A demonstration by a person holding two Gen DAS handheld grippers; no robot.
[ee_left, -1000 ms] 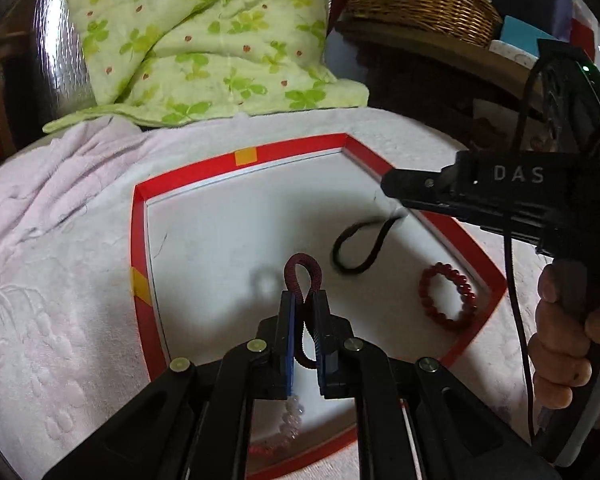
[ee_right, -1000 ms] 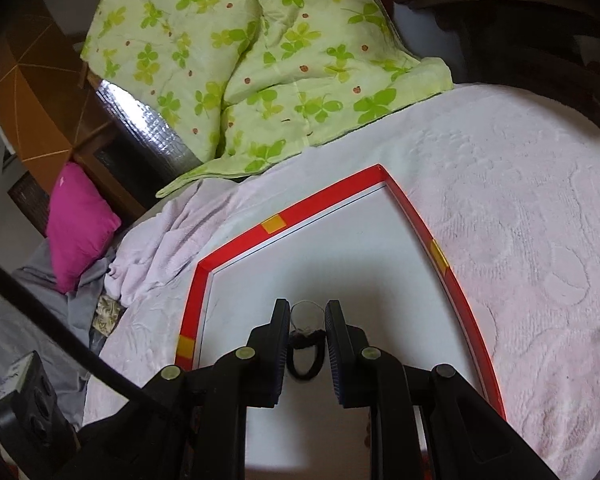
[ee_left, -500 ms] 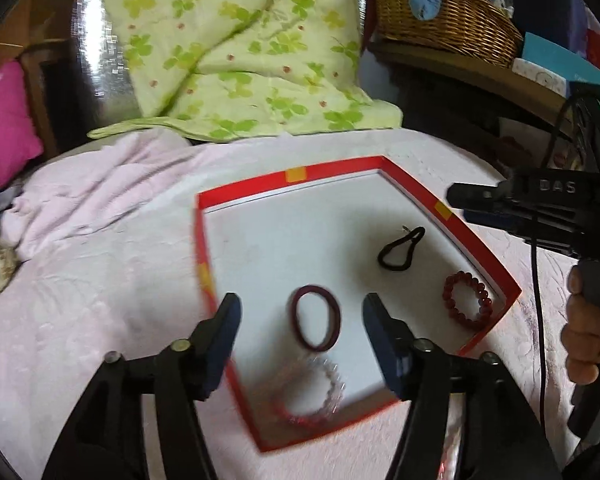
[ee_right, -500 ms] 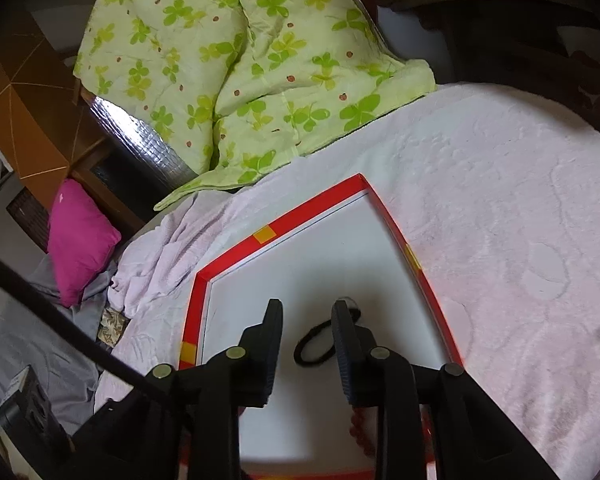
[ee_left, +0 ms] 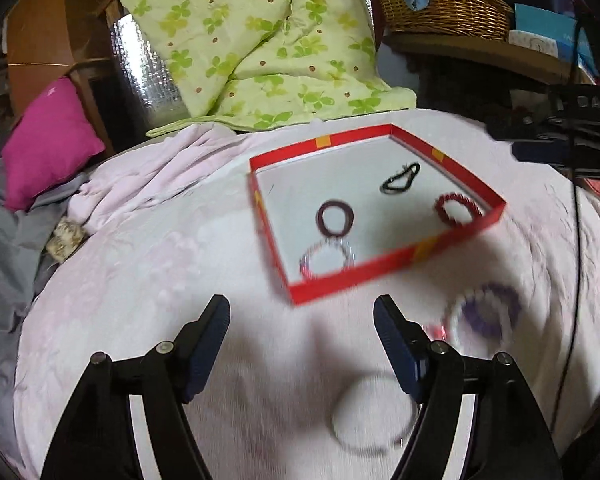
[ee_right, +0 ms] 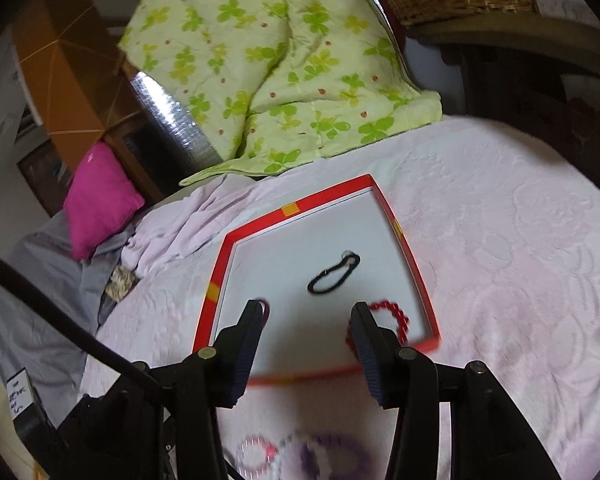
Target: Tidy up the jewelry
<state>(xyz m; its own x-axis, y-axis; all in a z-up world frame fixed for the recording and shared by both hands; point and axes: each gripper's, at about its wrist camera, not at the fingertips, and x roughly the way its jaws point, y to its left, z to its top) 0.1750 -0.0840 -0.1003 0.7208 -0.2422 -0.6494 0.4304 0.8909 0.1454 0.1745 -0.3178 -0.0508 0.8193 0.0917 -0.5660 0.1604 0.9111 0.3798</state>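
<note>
A red-rimmed box lid (ee_left: 396, 264) (ee_right: 220, 272) with a white floor lies on the pink bedspread. Inside it lie a dark maroon ring (ee_left: 335, 216), a black hair tie (ee_left: 401, 179) (ee_right: 334, 273), a red bead bracelet (ee_left: 456, 209) (ee_right: 396, 316) and a pale pink bead bracelet (ee_left: 326, 258). On the spread outside lie a purple bracelet (ee_left: 488, 312) (ee_right: 332, 460) and a pale ring (ee_left: 372, 416). My left gripper (ee_left: 302, 344) hangs over the spread short of the lid, jaws opening, nothing between them. My right gripper (ee_right: 306, 344) hovers at the lid's near edge, jaws opening and empty.
A green clover quilt (ee_left: 260, 48) is piled behind the lid, with a magenta cushion (ee_left: 48, 140) at left. A wicker basket (ee_left: 444, 4) stands on a shelf at back right. Grey cloth (ee_right: 40, 280) lies along the left side of the bed.
The left gripper let go of the maroon ring in the lid and drew back over the spread. The right gripper released the black hair tie, widened its jaws and also pulled back.
</note>
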